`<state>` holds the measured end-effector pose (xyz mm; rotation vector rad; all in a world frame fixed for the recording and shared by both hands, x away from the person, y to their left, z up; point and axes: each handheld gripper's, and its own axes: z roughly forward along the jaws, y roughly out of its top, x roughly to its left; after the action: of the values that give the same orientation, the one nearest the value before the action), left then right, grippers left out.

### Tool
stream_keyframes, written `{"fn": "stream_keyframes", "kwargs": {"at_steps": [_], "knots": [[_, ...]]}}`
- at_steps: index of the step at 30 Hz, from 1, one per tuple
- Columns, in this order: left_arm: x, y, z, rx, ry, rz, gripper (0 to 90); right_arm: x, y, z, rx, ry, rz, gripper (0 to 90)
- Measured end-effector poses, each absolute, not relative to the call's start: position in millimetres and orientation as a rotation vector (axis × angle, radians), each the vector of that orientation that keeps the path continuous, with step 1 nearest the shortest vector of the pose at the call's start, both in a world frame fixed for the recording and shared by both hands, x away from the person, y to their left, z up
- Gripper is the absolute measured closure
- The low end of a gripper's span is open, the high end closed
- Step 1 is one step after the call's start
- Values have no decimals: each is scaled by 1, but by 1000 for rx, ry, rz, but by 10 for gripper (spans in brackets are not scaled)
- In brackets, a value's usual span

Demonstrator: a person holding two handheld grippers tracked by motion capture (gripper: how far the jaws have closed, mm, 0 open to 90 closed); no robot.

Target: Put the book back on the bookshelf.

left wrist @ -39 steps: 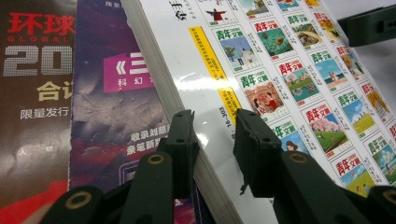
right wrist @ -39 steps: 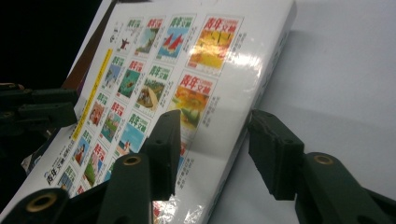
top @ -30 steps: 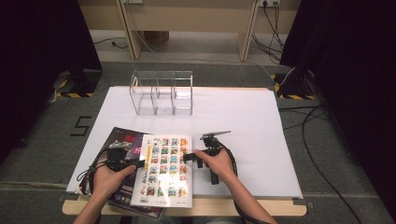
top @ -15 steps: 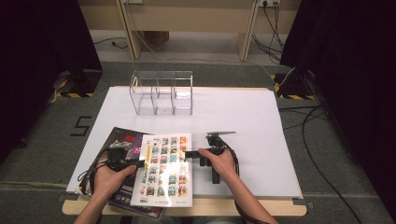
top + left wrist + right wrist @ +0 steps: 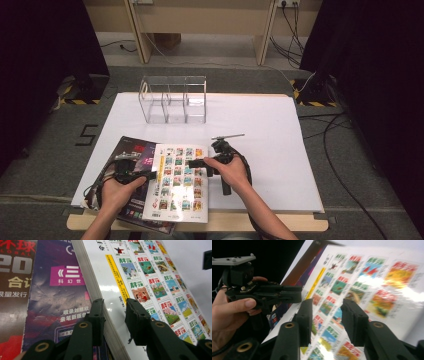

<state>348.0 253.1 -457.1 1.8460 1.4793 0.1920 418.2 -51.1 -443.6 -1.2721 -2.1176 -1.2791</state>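
At lower left of the high view, two magazines lie stacked on the white table [image 5: 280, 130]: a dark magazine [image 5: 131, 150] underneath and a white magazine [image 5: 177, 182] with rows of small coloured cover pictures on top, overlapping the dark one's right part. The left hand [image 5: 114, 192] holds the left gripper [image 5: 150, 175] at the white magazine's left edge, near the yellow stripe. From the left gripper view, the jaws straddle that edge: one jaw sits on the dark cover beside the page stack, the other over the white cover by the stripe. A gap shows between the pads and the paper, so the jaws stand parted and grasp nothing that can be seen.

Further right in the high view, the right hand [image 5: 232, 172] carries the right gripper [image 5: 192, 163] over the white magazine's upper right part, pointing toward the left of the frame. Its jaws have just been closing, yet the right gripper view shows them still apart with the glossy cover passing behind them, blurred; whether a page lies between the pads cannot be told. That view also shows the left gripper [image 5: 297, 296] at upper left, resting at the magazine's far edge.

Toward the top centre of the high view, a clear organizer [image 5: 172, 99] with compartments stands on the table, well apart from both hands.
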Motion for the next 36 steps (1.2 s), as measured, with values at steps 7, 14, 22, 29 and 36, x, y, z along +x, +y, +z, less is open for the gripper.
{"fn": "stream_keyframes", "kwargs": {"at_steps": [7, 14, 22, 29, 36], "knots": [[348, 252, -457, 1860, 1473, 201, 673, 442, -66, -454, -1514, -2208, -1234, 536], [349, 251, -456, 1859, 1480, 221, 631, 467, -71, -475, -1610, -2171, -1186, 490], [358, 248, -455, 1878, 1466, 276, 569, 480, -63, -485, -1592, -2100, -1160, 431], [363, 251, -454, 1870, 1477, 284, 521, 489, -62, -486, -1616, -2093, -1203, 436], [366, 249, -457, 1874, 1465, 254, 525, 496, -60, -488, -1593, -2074, -1212, 436]]}}
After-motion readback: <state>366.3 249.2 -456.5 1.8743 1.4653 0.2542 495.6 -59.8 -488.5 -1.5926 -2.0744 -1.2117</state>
